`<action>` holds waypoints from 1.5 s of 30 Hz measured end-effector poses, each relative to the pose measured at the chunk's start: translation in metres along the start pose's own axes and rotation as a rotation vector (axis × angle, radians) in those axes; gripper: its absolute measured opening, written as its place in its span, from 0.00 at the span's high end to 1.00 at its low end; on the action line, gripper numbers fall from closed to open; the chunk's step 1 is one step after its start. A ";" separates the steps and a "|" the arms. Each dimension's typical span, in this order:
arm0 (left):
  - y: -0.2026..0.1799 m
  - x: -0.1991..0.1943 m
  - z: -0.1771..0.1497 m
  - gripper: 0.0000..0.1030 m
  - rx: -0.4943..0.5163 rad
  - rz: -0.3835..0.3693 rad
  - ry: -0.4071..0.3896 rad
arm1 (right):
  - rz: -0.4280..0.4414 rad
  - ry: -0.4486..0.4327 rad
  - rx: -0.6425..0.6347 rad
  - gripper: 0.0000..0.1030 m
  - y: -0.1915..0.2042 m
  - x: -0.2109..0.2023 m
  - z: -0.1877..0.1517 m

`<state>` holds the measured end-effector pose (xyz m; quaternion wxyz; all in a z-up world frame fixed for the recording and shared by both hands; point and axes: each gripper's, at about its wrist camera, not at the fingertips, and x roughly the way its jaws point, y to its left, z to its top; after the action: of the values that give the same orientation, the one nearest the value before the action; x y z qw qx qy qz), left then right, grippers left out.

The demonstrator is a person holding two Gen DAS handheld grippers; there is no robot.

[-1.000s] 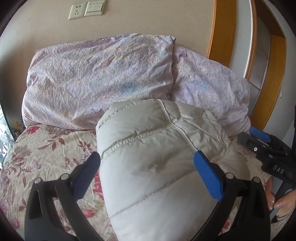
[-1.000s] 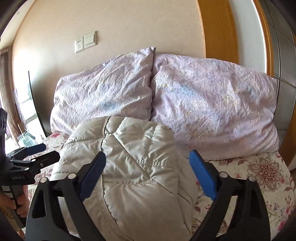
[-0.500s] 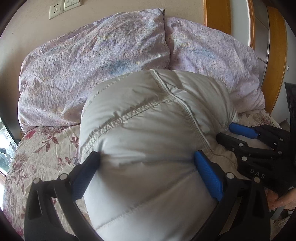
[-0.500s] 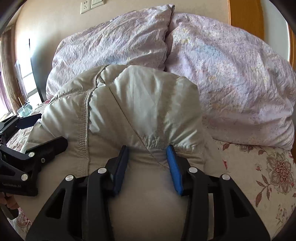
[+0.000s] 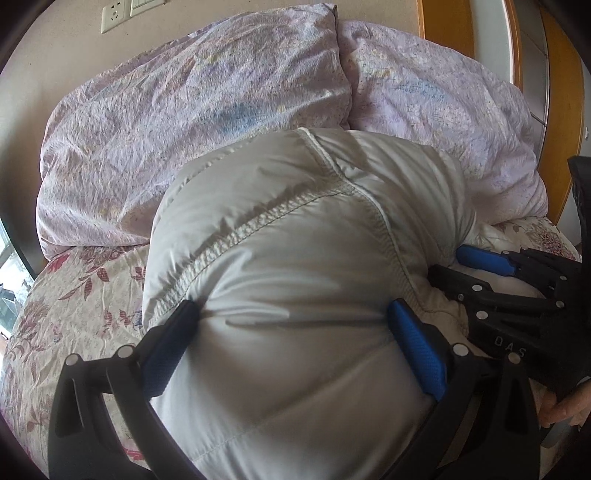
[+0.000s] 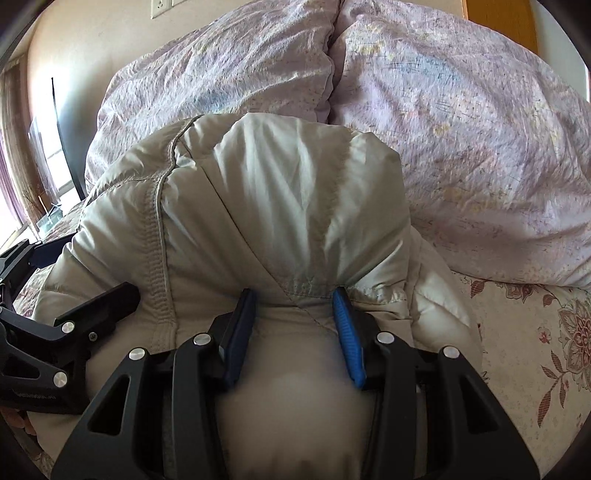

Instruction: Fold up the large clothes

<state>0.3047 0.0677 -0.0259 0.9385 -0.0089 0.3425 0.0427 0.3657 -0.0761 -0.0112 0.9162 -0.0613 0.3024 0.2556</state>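
Room for moving is being limited on the far side by two lilac pillows (image 5: 192, 125), which are being propped against the wall. The puffy white jacket (image 5: 295, 251) is lying bunched on the flowered bed sheet (image 5: 74, 295) just near of them. Its far bulge is being seen against the pillows, but contact cannot be told. Bare sheet is being left free at the jacket's left and at its right.

The left gripper (image 5: 291, 314) is being held with its jaws wide. The padding is bulging between the blue pads and touching both, yet no clear squeeze is being shown.

The jaws of the right gripper (image 6: 293, 295) have just been closing, and a fold of the jacket at a seam is being pinched between its pads.

Only in the left wrist view are a wall socket (image 5: 114, 16), a wooden frame (image 5: 443, 33) at the far right and part of a hand (image 5: 565, 410) being shown. Only in the right wrist view is a bright window (image 6: 18, 192) being shown at the far left.

The near part of the jacket is being cut off by both pictures. Just near of the right gripper's pads it is being blurred.
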 end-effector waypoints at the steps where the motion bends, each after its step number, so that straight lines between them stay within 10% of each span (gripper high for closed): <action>1: -0.001 -0.001 0.000 0.02 0.003 0.003 -0.003 | -0.007 0.002 -0.001 0.56 0.001 -0.003 0.001; 10: 0.005 -0.007 0.001 0.02 -0.018 -0.019 -0.012 | -0.031 -0.146 0.160 0.51 -0.016 -0.040 0.055; 30: -0.013 -0.002 -0.003 0.02 0.022 0.039 -0.063 | -0.120 0.047 0.212 0.30 -0.036 0.055 0.040; 38: 0.016 -0.038 0.025 0.02 -0.019 0.059 -0.089 | -0.055 0.041 0.244 0.28 -0.042 0.015 0.026; 45: 0.041 0.014 0.051 0.02 -0.084 0.067 0.040 | -0.089 0.057 0.184 0.26 -0.030 0.028 0.014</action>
<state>0.3442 0.1119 0.0043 0.9283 -0.0378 0.3593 0.0885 0.4080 -0.0860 -0.0175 0.9194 0.0022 0.3476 0.1840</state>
